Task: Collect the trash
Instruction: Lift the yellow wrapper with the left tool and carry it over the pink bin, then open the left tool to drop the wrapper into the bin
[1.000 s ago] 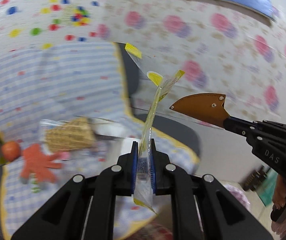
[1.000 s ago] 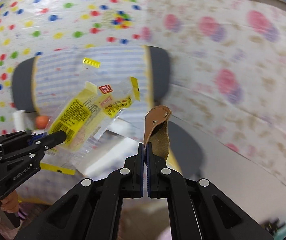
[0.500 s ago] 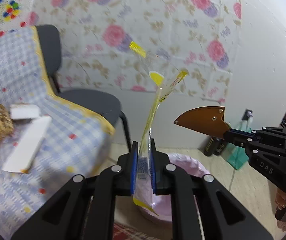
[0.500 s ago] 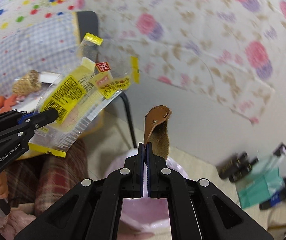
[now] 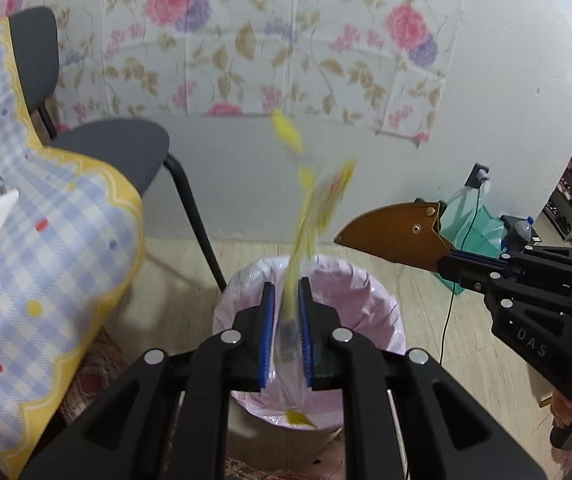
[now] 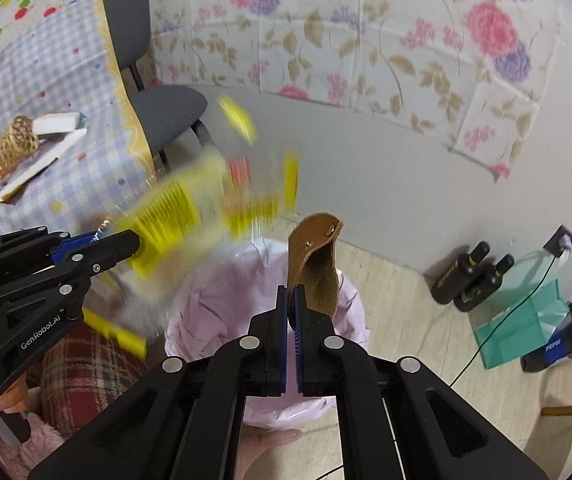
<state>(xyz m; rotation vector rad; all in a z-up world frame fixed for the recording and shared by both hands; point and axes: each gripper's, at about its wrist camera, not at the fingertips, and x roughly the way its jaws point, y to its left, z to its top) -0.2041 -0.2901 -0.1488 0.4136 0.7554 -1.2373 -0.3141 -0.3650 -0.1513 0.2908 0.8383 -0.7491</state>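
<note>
Hovering over the lined bin (image 5: 370, 300) to drop: left gripper (image 5: 284, 320) fingers opening, blurred wrapper (image 5: 306, 224) between; right gripper (image 6: 290, 316) fingers opening around leather scrap (image 6: 318, 264).

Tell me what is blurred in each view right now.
Left wrist: the yellow wrapper between the opening left gripper is motion-smeared; bin and leather piece sharp. Right wrist: same wrapper badly streaked, print unreadable; right gripper and floor items crisp.
</note>
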